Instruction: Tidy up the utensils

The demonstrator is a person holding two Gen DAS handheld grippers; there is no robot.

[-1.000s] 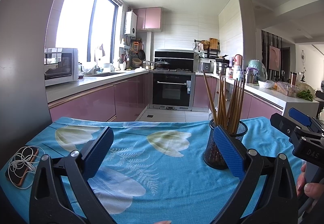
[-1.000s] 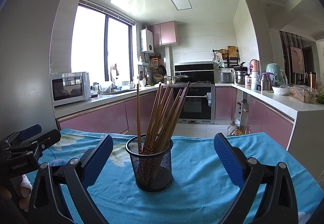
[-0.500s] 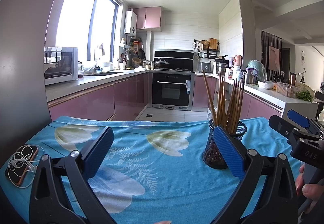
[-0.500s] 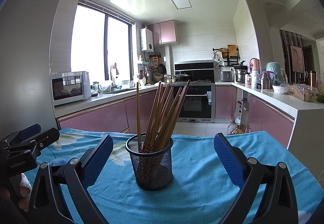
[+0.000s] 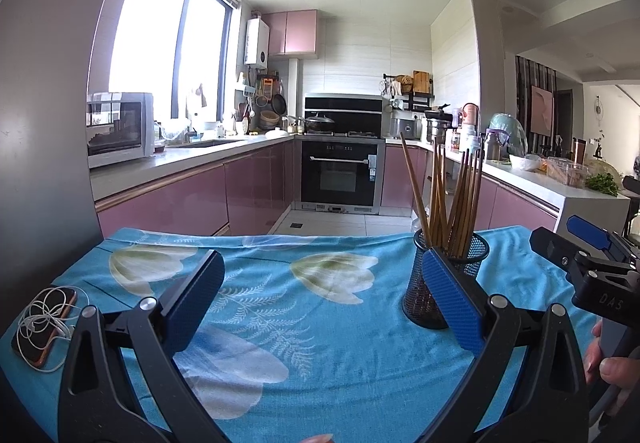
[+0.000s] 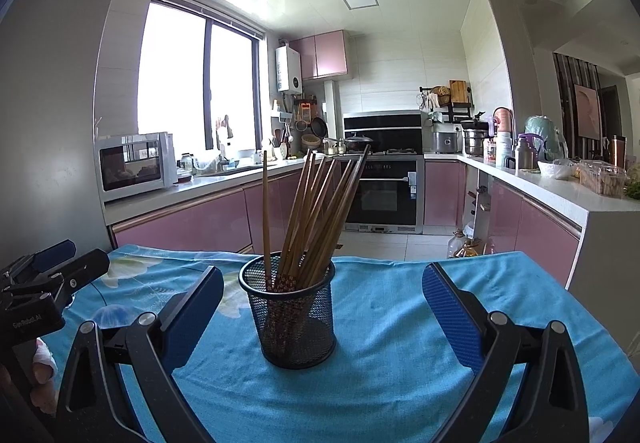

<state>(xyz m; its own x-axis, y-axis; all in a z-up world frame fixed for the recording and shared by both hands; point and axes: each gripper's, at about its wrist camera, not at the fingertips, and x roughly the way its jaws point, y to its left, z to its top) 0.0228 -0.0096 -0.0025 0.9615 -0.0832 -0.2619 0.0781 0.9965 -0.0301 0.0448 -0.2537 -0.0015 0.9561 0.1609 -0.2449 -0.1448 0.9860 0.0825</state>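
A black mesh cup [image 6: 294,317] stands upright on the blue flowered cloth [image 6: 384,327] and holds several brown wooden chopsticks [image 6: 316,219]. My right gripper [image 6: 323,309] is open, its blue pads wide apart, with the cup just ahead between them and nothing touched. In the left wrist view the same mesh cup [image 5: 444,283] with its chopsticks [image 5: 448,199] sits behind the right pad. My left gripper [image 5: 322,297] is open over bare cloth, empty. Each gripper shows at the edge of the other's view: right gripper [image 5: 588,255], left gripper [image 6: 48,271].
A phone wrapped in white earphones [image 5: 44,327] lies at the cloth's left edge. A grey fridge wall [image 6: 48,103] rises on the left. Beyond the table's far edge are pink kitchen cabinets, a microwave [image 5: 118,127], an oven [image 5: 340,171] and a crowded counter [image 5: 560,171].
Both views shift only slightly; the cup appears a touch closer to my right gripper. Nothing was grasped or released.
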